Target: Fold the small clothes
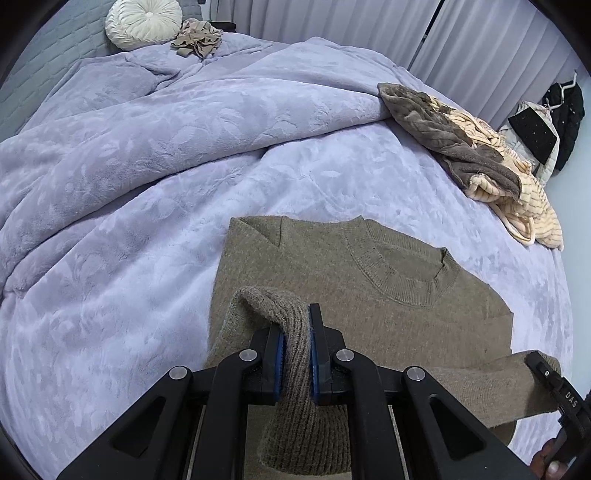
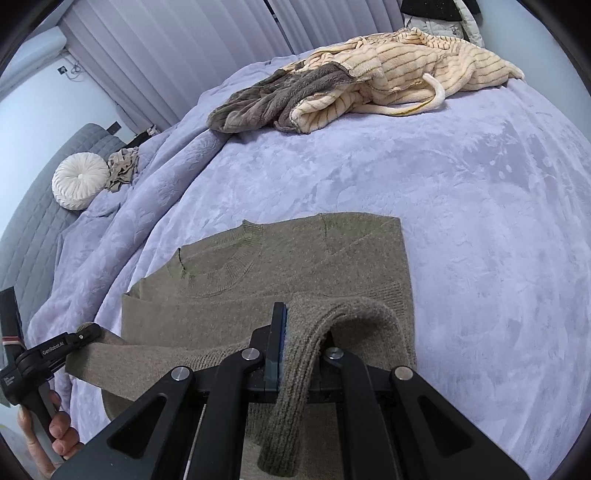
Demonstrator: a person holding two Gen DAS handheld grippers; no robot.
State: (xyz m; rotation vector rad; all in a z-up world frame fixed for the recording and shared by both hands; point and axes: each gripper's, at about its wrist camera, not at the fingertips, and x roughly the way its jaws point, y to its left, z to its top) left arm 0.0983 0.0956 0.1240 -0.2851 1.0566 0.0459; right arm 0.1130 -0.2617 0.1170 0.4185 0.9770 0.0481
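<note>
Olive knitted sweater (image 1: 369, 295) flat on lilac plush bedspread (image 1: 147, 258), bare around it; left gripper (image 1: 295, 328) and right gripper (image 2: 299, 332) each clamp a ribbed cuff above it.

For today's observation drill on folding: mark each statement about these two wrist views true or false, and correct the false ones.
1. Both tools grip the sweater. True: left tool and right tool each clamp ribbed knit.
2. The sweater is blue. False: it is olive-brown.
3. A round white cushion sits near the headboard. True.
4. The striped robe lies on the sweater. False: it lies apart, farther up the blanket.
</note>
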